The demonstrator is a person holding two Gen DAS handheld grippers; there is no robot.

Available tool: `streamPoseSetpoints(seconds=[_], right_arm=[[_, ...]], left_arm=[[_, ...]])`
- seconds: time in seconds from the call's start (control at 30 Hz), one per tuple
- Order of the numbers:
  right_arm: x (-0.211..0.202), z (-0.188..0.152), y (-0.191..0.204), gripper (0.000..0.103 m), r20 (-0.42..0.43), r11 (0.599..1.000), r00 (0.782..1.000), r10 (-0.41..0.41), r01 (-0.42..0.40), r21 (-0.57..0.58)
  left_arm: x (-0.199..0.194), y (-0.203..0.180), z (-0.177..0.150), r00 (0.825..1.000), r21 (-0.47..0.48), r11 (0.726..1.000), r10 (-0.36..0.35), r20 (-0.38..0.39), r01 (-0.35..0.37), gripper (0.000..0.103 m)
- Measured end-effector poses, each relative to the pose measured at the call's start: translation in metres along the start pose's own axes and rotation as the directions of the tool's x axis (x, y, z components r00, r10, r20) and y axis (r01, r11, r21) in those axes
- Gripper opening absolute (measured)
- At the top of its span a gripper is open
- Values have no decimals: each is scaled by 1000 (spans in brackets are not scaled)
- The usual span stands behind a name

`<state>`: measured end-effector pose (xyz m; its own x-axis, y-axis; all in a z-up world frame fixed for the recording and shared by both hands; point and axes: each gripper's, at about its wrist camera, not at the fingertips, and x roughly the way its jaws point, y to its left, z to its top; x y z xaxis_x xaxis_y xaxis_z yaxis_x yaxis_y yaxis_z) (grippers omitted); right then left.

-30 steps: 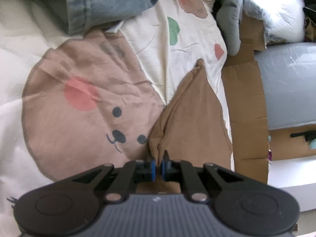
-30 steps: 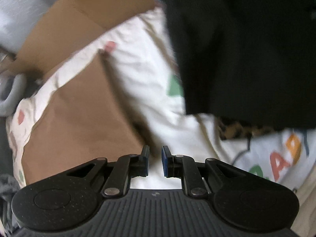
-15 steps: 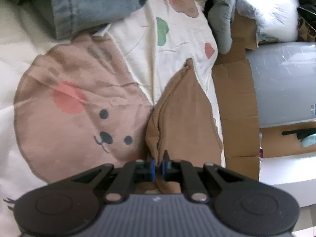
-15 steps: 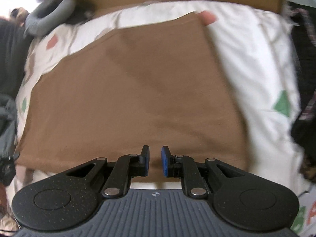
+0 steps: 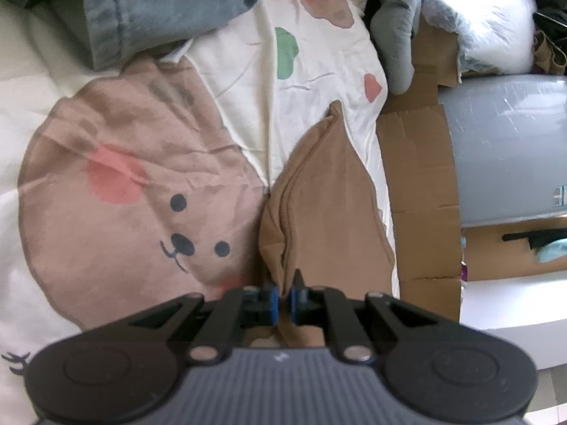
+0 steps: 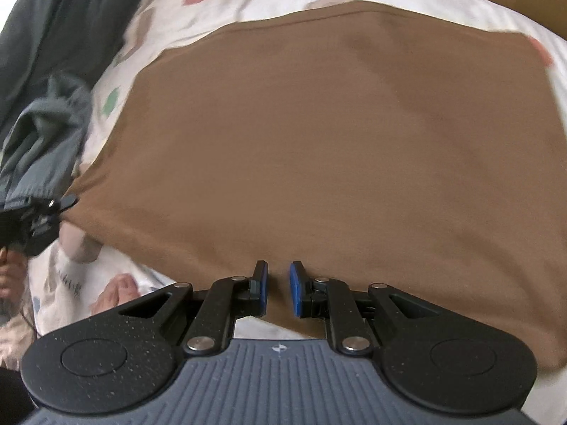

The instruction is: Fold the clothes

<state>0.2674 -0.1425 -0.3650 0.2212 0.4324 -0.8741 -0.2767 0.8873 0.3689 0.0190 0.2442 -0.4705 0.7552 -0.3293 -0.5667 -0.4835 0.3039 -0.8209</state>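
Jaws of left gripper (image 5: 282,295) pinched on a corner of the brown garment (image 6: 319,141), which stretches ahead over the patterned bedsheet (image 5: 319,71). Right gripper (image 6: 279,288) jaws slightly parted, empty, hovering just above the garment's near edge.
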Motion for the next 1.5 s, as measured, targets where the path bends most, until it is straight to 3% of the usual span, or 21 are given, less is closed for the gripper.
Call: streamPoseSetpoints(seconds=[0.5, 0.83, 1.33, 1.5], right_arm=[[46, 21, 77, 13, -75, 974, 993, 95, -108, -200], [76, 27, 133, 13, -62, 945, 986, 155, -166, -282], [109, 29, 186, 13, -72, 908, 986, 153, -169, -384], [83, 29, 179, 14, -23, 918, 986, 167, -164, -361]], left_arm=[[3, -8, 0, 1000, 5, 1000, -18, -21, 18, 7], [10, 8, -8, 997, -5, 997, 71, -37, -71, 7], [12, 10, -9, 998, -16, 998, 53, -37, -53, 7], [9, 6, -10, 999, -39, 999, 37, -10, -38, 7]])
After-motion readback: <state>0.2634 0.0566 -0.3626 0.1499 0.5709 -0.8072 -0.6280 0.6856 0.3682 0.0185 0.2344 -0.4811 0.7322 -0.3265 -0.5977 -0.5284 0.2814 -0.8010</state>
